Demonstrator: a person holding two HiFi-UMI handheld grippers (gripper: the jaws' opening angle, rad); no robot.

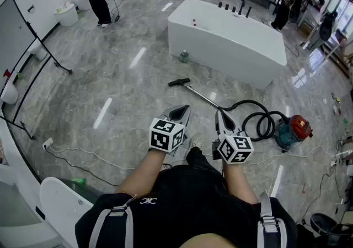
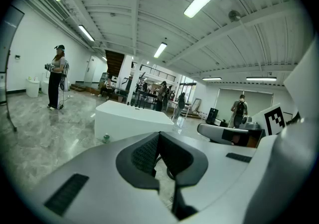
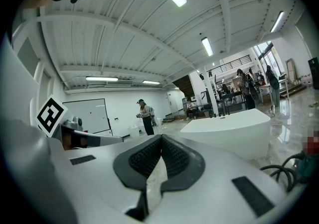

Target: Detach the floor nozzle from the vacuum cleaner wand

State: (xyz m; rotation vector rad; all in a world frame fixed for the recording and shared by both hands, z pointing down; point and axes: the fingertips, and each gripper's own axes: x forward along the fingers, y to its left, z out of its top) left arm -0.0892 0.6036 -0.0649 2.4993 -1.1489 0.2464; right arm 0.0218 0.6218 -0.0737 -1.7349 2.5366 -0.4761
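The vacuum cleaner lies on the grey marble floor (image 1: 110, 76) in front of the white tub (image 1: 226, 37), on the side nearest the camera. Its floor nozzle (image 1: 178, 82) is a small black crossbar just in front of the tub's near wall. It is joined to the thin metal wand (image 1: 199, 95).

In the head view the wand's long axis runs diagonally. It goes from the nozzle, on the tub side, down and to the right, away from the tub. Its near end disappears behind the right gripper (image 1: 220, 111), and I cannot tell whether the two touch. From there the black hose (image 1: 259, 121) coils to the right and reaches the teal canister (image 1: 292, 130) with its red top. A green bottle (image 1: 183, 56) stands against the tub, beyond the nozzle.

Both grippers are held side by side, further from the tub than the wand. The left gripper (image 2: 159, 136) has its jaws pressed together with nothing between them. The right gripper's jaws are likewise clenched and empty.

Each gripper's cube (image 1: 165, 134) carries black-and-white square markers and no words. A small white emblem (image 1: 148, 200) on the person's black top is too small to read.
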